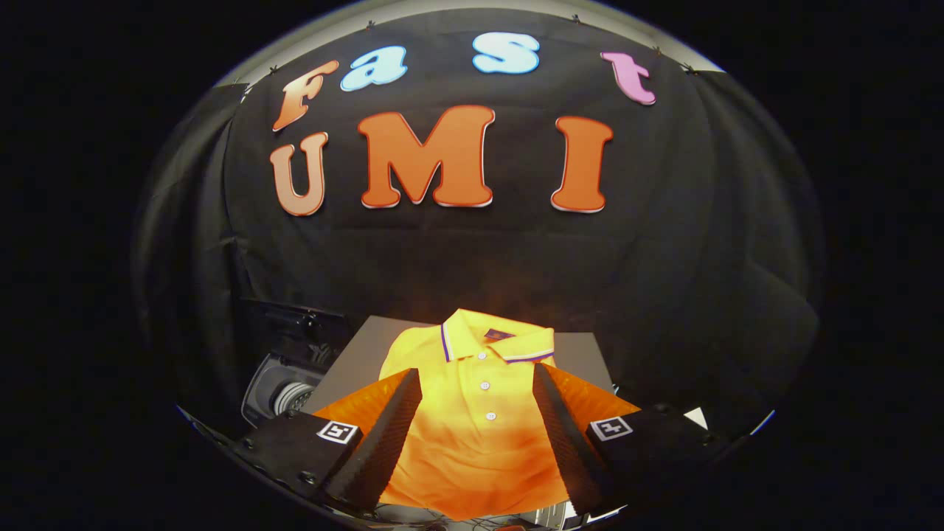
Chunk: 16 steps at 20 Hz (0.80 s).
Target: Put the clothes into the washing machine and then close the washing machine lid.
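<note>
Claw (476, 413) open over yellow shirt (472, 398) on grey tabletop (582, 354).

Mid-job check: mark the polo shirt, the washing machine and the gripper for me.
polo shirt (472, 413): gripper view, on its button placket, between the open fingers.
washing machine (284, 391): gripper view, on its round opening.
gripper (476, 391): gripper view, midway between its fingertips.

Hand-held gripper (478, 391): two ribbed fingers (383, 435), sq. fiducial tags (338, 431) on black mounts w/ screws.
</note>
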{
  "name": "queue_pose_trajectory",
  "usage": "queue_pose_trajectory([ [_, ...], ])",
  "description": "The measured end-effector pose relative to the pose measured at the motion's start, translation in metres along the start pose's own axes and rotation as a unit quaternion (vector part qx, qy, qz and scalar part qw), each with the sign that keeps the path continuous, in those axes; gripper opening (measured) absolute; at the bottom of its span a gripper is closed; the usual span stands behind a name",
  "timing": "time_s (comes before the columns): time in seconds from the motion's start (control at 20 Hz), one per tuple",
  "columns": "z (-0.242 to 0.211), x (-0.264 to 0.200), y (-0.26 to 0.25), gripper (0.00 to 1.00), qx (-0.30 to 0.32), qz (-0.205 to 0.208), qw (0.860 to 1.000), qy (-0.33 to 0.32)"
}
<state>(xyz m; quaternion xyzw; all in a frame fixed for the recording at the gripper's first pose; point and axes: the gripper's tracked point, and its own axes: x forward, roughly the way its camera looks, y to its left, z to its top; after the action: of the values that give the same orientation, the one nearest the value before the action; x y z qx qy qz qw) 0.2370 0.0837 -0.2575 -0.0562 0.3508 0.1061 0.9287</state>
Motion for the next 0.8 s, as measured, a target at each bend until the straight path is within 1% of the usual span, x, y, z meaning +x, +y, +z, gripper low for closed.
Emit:
queue_pose_trajectory([
  [0.15, -0.029, 0.042, -0.005, 0.99, 0.015, 0.006, 0.998, 0.065],
  [0.25, -0.039, 0.058, -0.008, 0.99, 0.022, 0.006, 0.996, 0.089],
  [0.35, -0.048, 0.068, -0.013, 0.99, 0.020, 0.002, 0.994, 0.104],
  [0.45, -0.064, 0.076, -0.012, 0.99, 0.023, 0.008, 0.991, 0.128],
  [0.5, -0.060, 0.080, -0.011, 0.99, 0.023, 0.010, 0.993, 0.113],
  [0.55, -0.063, 0.083, -0.012, 1.00, 0.023, 0.012, 0.993, 0.115],
  [0.65, -0.064, 0.084, -0.012, 1.00, 0.028, 0.020, 0.992, 0.122],
  [0.8, -0.067, 0.083, -0.010, 0.98, 0.005, 0.028, 0.988, 0.152],
])
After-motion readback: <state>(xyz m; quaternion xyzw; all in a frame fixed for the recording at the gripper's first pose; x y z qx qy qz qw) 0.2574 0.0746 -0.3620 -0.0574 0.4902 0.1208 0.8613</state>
